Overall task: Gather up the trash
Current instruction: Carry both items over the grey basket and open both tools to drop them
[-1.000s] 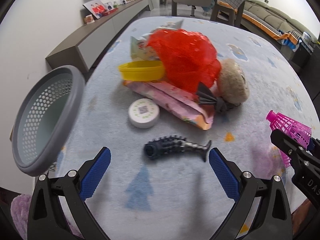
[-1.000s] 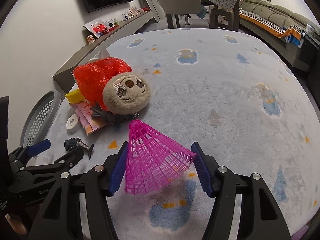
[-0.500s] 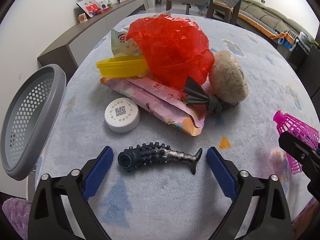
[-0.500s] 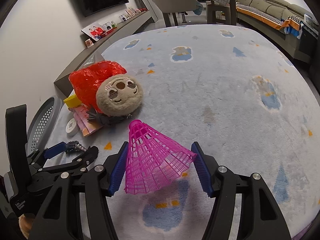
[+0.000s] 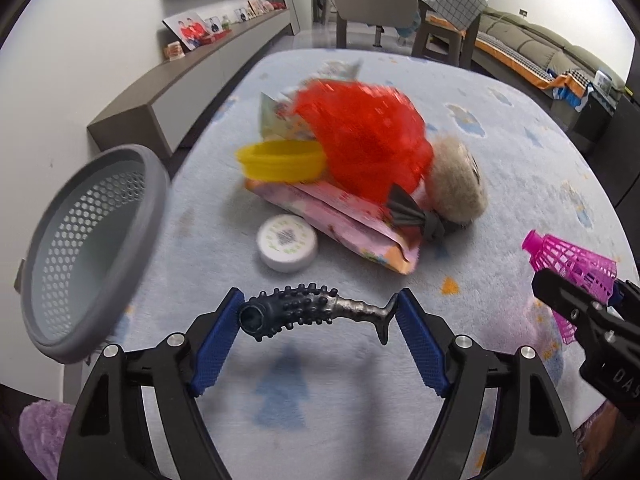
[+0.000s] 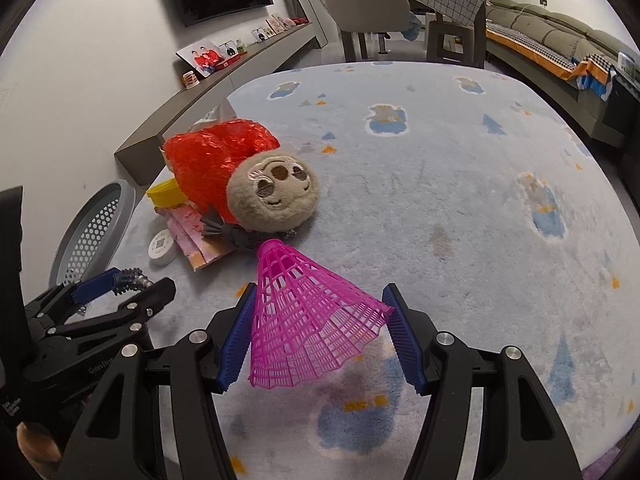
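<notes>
With the left gripper (image 5: pixel 320 314) pinching the spiky fish-shaped toy (image 5: pixel 316 312) end to end just beside the grey mesh bin (image 5: pixel 90 248), and the right gripper (image 6: pixel 320 330) clamped on the pink shuttlecock (image 6: pixel 308 320), swing the fish squarely over the bin's rim before releasing.

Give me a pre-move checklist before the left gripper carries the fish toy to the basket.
1. Fish toy between left gripper pads, both ends touching: ok.
2. Grip firm enough to lift: cannot tell.
3. Basket mouth facing the gripper, nothing in the way: ok.
4. Cap apart from the toy: ok.
5. Right gripper shut on shuttlecock, off to the right of the path: ok.
</notes>
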`<state>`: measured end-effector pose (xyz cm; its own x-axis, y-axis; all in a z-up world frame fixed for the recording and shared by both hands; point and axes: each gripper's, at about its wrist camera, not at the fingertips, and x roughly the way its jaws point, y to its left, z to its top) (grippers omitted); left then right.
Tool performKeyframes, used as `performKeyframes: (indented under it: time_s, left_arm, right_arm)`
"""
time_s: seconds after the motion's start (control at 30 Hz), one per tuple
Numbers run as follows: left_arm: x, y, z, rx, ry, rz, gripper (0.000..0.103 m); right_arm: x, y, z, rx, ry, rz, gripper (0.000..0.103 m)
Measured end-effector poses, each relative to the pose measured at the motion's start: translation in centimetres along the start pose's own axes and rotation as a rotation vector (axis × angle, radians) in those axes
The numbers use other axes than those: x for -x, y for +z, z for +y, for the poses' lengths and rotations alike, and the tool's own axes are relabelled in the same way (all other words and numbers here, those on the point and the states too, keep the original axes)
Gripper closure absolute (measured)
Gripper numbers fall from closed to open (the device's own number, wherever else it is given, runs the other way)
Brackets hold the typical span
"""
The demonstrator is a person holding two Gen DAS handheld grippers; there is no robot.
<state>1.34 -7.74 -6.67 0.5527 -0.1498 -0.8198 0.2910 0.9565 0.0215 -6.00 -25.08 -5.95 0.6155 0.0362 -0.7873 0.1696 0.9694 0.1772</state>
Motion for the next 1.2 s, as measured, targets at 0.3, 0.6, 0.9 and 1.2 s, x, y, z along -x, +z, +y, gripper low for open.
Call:
performKeyframes:
  time_s: [0.3,0.6,0.9,1.2]
  left_arm:
    - [4.0,3.0,7.4,0.050,0.082,-0.108,0.028]
    - [3.7,4.1,16.9,0.132,0.179,-0.113,0.028]
    - [0.5,3.7,24.5,0.171,0.261,-0.061,0.028]
    - [-2.5,2.5,28.3,0.216,0.263,-0.011,0.028]
  right_arm:
    - [0.2,3.1,7.2,0.079,0.084,-0.020,0.043]
    - [-3.1,6.3,17.0,0.199,0.186,0.001,0.043]
    - [-8.2,7.8,24.8,0.272,0.259,0.060,0.043]
    - [-11.5,7.6,29.3,0.323,0.292,0.115,0.043]
